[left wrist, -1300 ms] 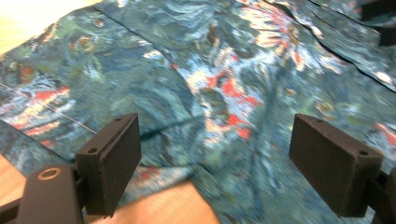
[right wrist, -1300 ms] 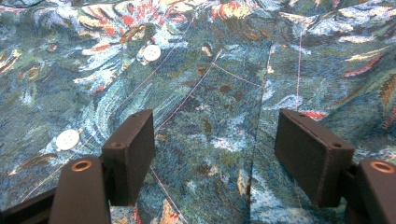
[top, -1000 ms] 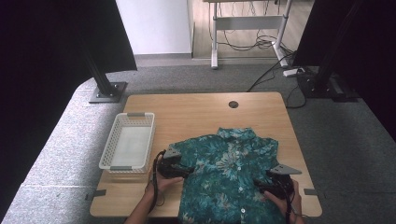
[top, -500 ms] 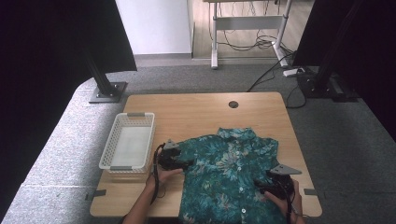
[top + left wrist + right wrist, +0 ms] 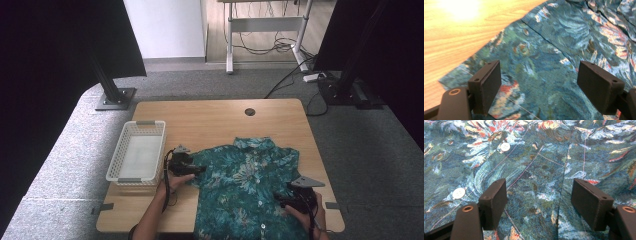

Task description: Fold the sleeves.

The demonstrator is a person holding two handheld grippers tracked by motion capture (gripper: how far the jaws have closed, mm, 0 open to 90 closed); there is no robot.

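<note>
Teal floral button-up shirt spread by the table's near edge — left gripper and right gripper both released, jaws apart over it

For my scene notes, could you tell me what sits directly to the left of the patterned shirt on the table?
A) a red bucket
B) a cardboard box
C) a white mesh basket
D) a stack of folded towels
C: in the high view a white mesh basket stands on the wooden table just left of the teal floral shirt.
</note>
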